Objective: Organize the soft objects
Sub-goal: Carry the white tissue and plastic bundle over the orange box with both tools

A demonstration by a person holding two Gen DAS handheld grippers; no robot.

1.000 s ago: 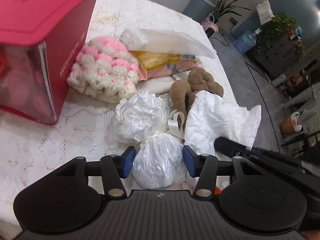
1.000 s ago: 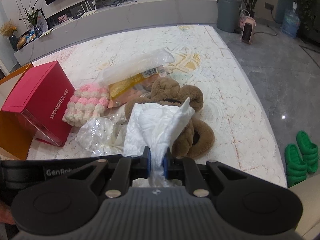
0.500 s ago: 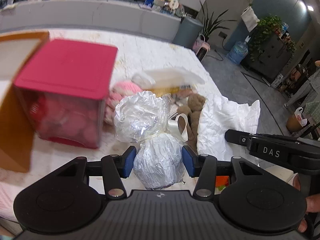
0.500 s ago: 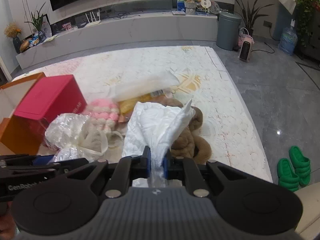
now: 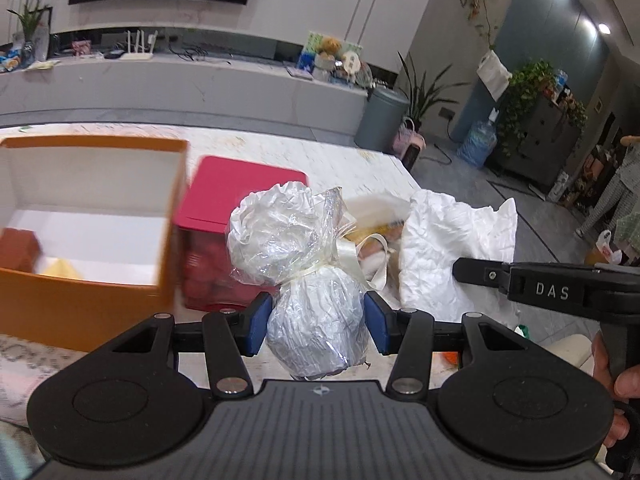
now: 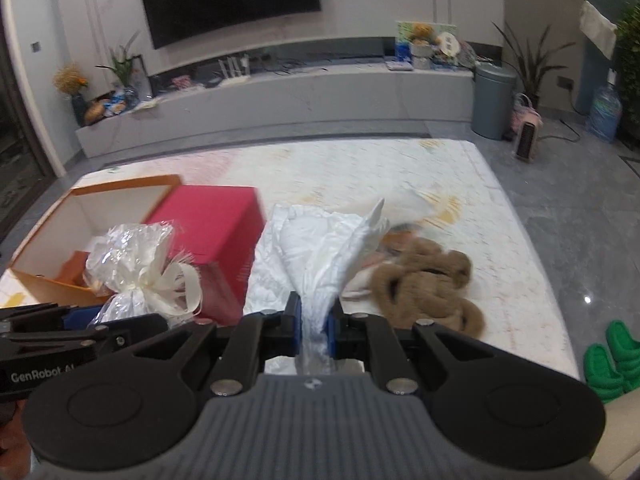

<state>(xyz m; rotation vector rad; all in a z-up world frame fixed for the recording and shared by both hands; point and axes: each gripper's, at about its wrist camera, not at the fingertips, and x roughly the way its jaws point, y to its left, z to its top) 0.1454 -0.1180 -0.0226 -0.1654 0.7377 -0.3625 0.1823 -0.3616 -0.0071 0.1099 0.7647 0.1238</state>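
The orange box [image 5: 92, 216] fills the left of my left view, open-topped with a white inside, and I judge it the likely home for both loads. The red box [image 5: 240, 196] stands just beside it, nearer the middle, and its top edge may snag a low carry.

In my right view the white cloth [image 6: 316, 256] rises up the middle, bunched at its lower end between the pads of my right gripper [image 6: 314, 322], whose jaws are nearly closed on it. It looks light and limp, so the loose upper part will flop and drag; a pinch on the gathered neck seems the safest hold.

The brown plush slippers [image 6: 428, 284] lie right of centre on the pale tablecloth [image 6: 460, 184], well apart from the boxes.

My left gripper [image 5: 316, 322] stands about half open, its blue pads pressing either side of the lower ball of the cellophane bundle [image 5: 308, 264] at centre frame. The wrap looks crinkly and slippery, the filling soft, so I would grip gently. Its cream ribbon [image 5: 352, 252] hangs loose and could catch.
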